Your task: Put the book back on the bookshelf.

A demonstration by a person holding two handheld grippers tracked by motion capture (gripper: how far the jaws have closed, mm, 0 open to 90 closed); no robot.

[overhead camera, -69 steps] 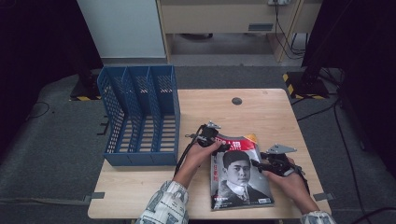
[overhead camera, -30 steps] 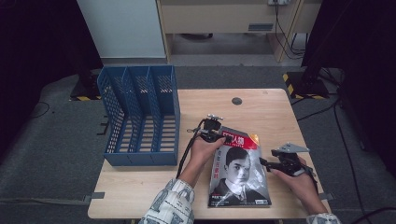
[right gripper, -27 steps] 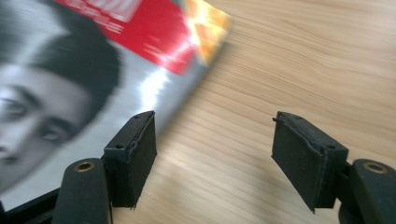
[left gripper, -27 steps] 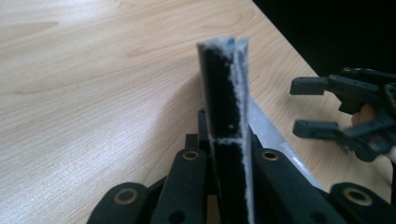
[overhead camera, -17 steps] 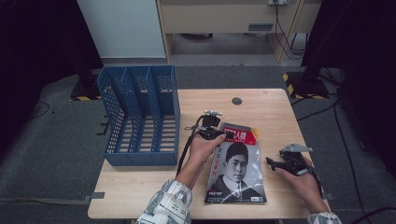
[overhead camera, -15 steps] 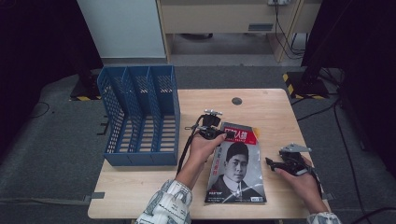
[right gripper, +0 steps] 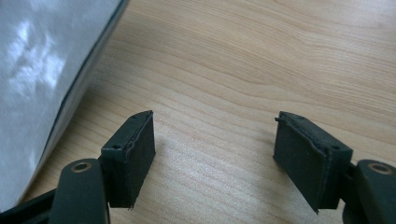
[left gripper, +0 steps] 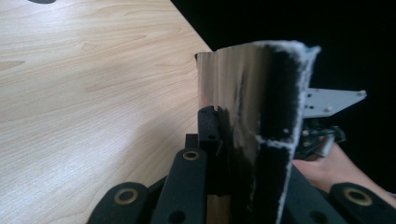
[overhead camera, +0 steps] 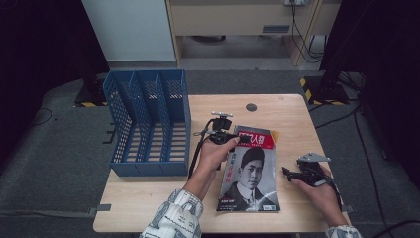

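Magazine (overhead camera: pixel 250 173): lies on the wooden table (overhead camera: pixel 287 111) between the two hands, its far end lifted off the wood and its near end still down; the cover shows a portrait and a red title band. In the left gripper view its page edge (left gripper: pixel 280 121) stands upright and close to the lens, blurred and glaring, so no print can be read there.

Left gripper (overhead camera: pixel 229 140): jaws clamped together on the far left corner of the magazine. The hand (overhead camera: pixel 213 153) covers most of the gripper body in the high view, and the pads themselves are too small to make out there; the left gripper view shows them pressed on the pages.

Right gripper (overhead camera: pixel 288 173): rests low over the table just right of the magazine, clear of it. Its jaws stand wide apart with bare wood between them, and nothing is held. In the right gripper view the magazine's edge (right gripper: pixel 46 84) runs along the left side as a pale, washed-out blur, cut off by the frame.

Right hand (overhead camera: pixel 319 191): wraps the gripper from behind and hides its rear; the forearm runs out of the bottom edge.

Blue file rack (overhead camera: pixel 148 121): stands at the table's left, beside the left hand; its mesh walls hide the inside of the compartments.

Small dark disc (overhead camera: pixel 251 107): sits near the table's far edge; what it is cannot be told.
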